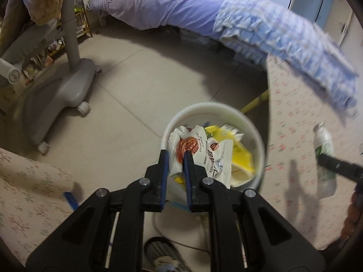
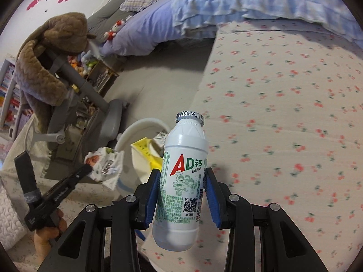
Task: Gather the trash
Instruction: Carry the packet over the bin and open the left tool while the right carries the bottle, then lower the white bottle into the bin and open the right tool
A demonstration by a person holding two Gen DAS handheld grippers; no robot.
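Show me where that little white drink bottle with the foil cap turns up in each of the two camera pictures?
Left wrist view: the AD calcium milk bottle is at the far right edge, blurred, over the cherry-print bedsheet, held by the right gripper.
Right wrist view: the bottle stands at centre, upright between the blue pads.
Shared landmark: the white trash bin, left of the bottle in both.
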